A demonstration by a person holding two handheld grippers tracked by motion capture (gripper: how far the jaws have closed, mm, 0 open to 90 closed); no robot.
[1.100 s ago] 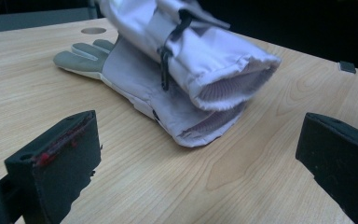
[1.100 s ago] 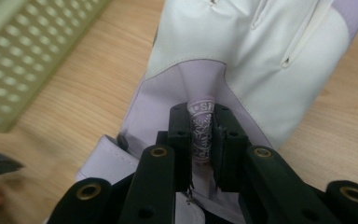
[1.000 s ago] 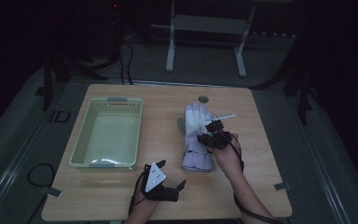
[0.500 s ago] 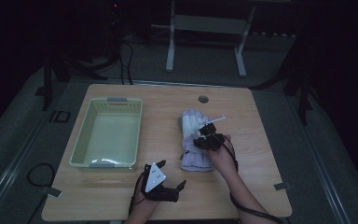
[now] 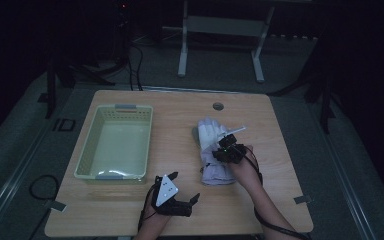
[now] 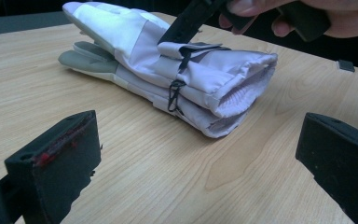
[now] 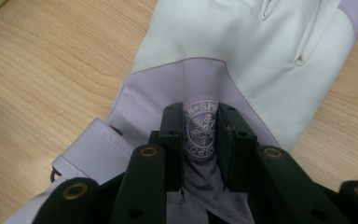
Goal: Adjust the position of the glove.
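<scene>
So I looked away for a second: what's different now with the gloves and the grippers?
The right gripper has sunk onto the gloves, its jaws just opening slightly with a pinched fold of fabric at the snowflake badge between them. Left gripper, basket and gloves stayed put.

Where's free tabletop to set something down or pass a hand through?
Bare wood between the basket and the gloves, the far edge by the round hole, and the strip right of the gloves. The basket's floor is bare too. Crowded: the right tongs pinch the gloves; the left tongs sit open near the front edge.
</scene>
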